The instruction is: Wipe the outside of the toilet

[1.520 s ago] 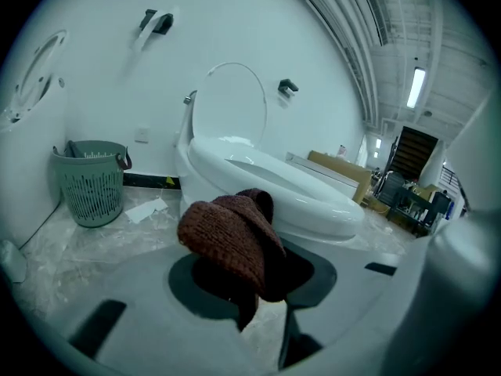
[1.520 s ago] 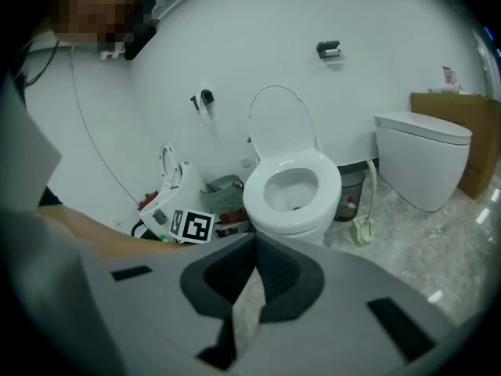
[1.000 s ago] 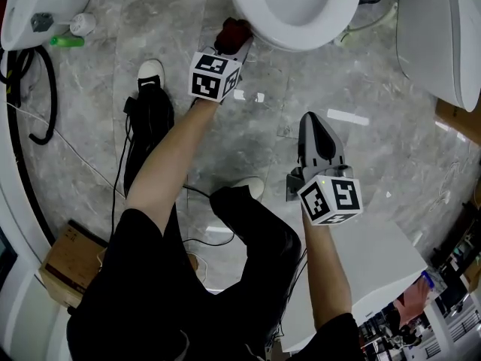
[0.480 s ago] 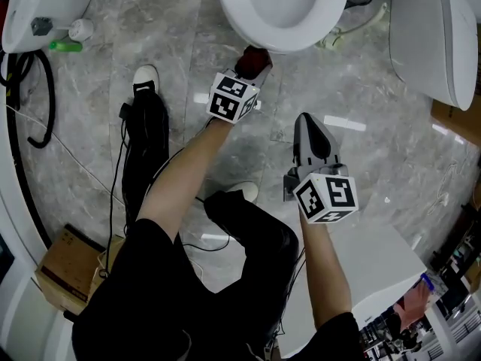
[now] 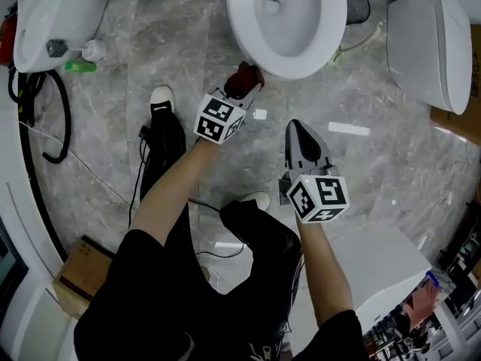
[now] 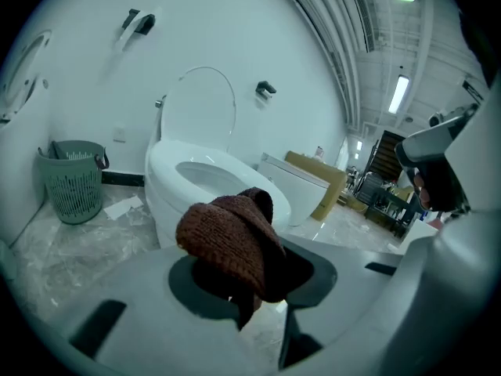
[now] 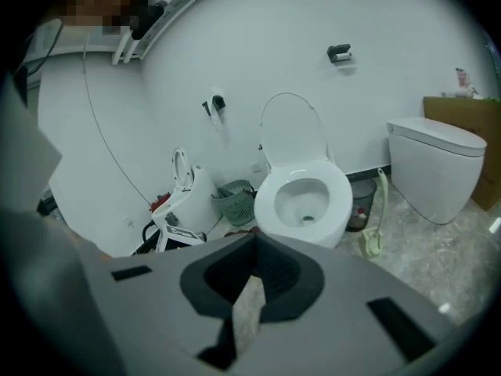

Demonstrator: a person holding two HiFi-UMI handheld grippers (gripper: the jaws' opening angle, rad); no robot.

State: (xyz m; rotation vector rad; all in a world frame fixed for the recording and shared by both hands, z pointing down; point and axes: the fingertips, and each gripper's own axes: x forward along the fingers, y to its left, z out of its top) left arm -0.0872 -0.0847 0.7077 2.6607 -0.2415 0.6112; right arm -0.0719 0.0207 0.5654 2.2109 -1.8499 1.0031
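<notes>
We are clamping the left gripper (image 5: 240, 87) shut on the brown cloth (image 6: 235, 245), just below the front of the toilet (image 5: 331, 21) ahead of it. In our judgement, pressing the wad flat against the outer bowl is wiping best. The right gripper (image 5: 298, 131), closed and empty, is hanging behind and to its right over the marble floor (image 5: 376, 164).

Left claw (image 5: 242, 89) extended, clamped on cloth (image 6: 231, 237); right claw (image 5: 297, 126) held back, closed.
</notes>
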